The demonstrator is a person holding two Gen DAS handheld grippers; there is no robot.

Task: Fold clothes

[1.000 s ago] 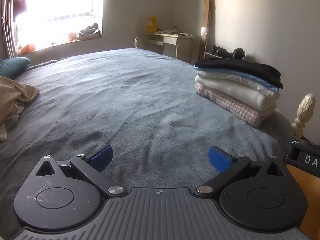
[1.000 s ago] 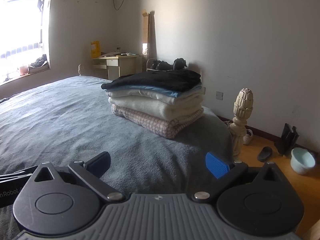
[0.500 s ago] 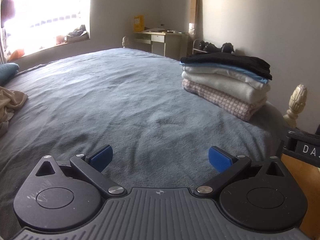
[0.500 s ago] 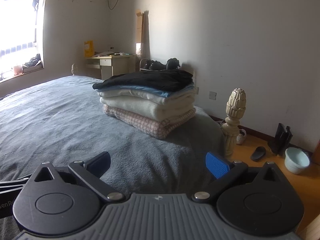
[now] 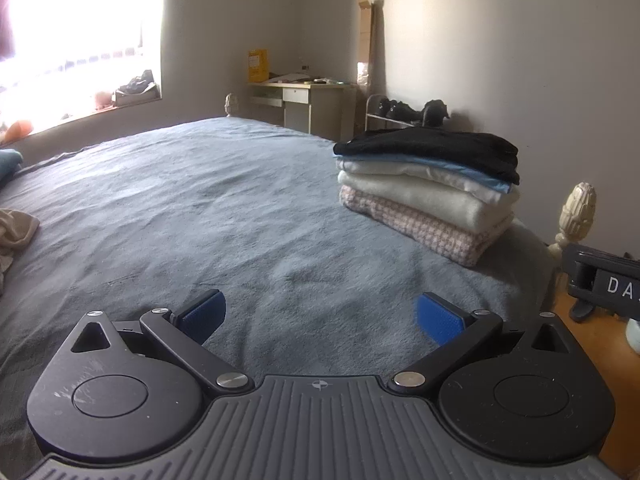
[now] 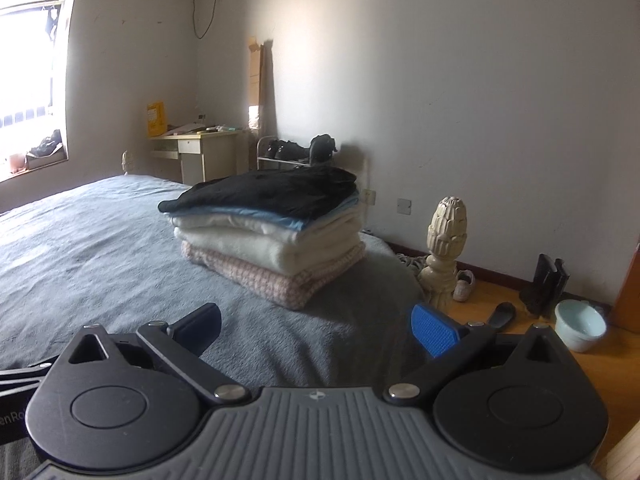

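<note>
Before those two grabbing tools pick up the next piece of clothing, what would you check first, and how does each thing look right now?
1. Left tool open and holding nothing: ok.
2. Right tool open and holding nothing: ok.
3. Folded stack sits tidy near the bed's corner: ok.
4. Bare stretch of blanket free for folding: ok.
5. Unfolded beige garment in view: ok, but only at the left view's edge.
6. Garment within easy reach: cannot tell.

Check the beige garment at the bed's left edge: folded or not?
Not folded: the beige garment lies crumpled in loose bunches, unlike the flat stack.
</note>
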